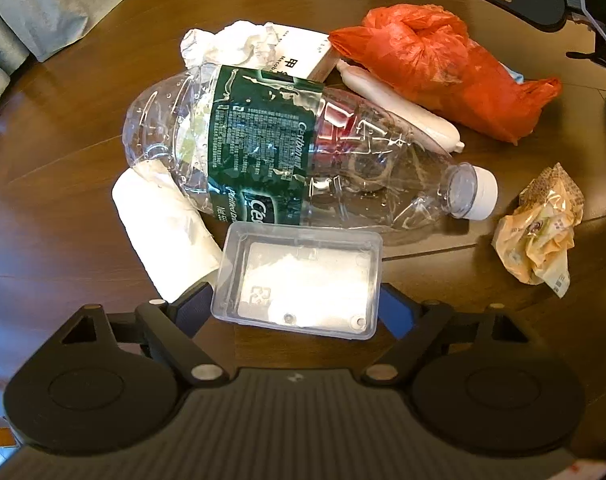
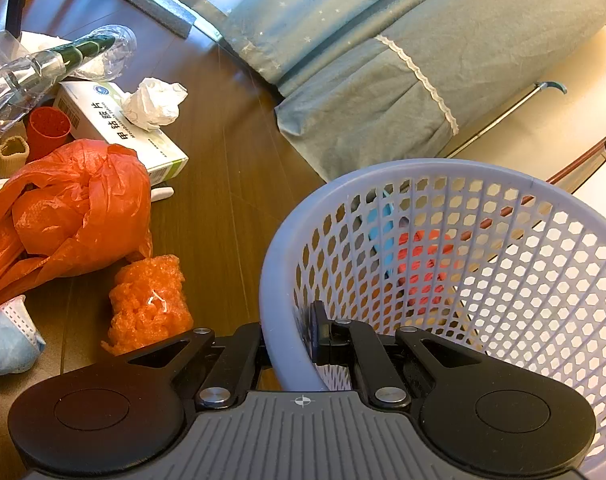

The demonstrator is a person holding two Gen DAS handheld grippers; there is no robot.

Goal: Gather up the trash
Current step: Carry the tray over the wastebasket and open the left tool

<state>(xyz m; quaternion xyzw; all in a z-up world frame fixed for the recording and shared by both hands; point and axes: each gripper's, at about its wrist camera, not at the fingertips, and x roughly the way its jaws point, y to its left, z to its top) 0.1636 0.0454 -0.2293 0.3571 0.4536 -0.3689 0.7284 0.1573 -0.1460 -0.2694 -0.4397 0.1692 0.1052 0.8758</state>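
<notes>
My left gripper [image 1: 295, 308] points down at a trash pile on the wooden surface. Its blue pads [image 1: 397, 312] sit against both sides of a small clear plastic box [image 1: 303, 280]. Just beyond the box lies a crushed clear bottle [image 1: 287, 148] with a green label and white cap, also seen in the right wrist view as the bottle [image 2: 51, 64]. My right gripper [image 2: 293, 340] is shut on the rim of a pale blue mesh basket [image 2: 443, 176], one finger inside and one outside. Red and blue items show through the basket's wall.
Around the bottle lie a red plastic bag [image 1: 435, 64], a white medicine box [image 1: 303, 52], crumpled paper [image 1: 227, 44], a white tissue roll [image 1: 163, 232] and a yellow wrapper [image 1: 543, 232]. Orange bubble wrap [image 2: 151, 300] and a face mask [image 2: 7, 340] lie left of the basket. Blue bedding [image 2: 383, 60] hangs behind.
</notes>
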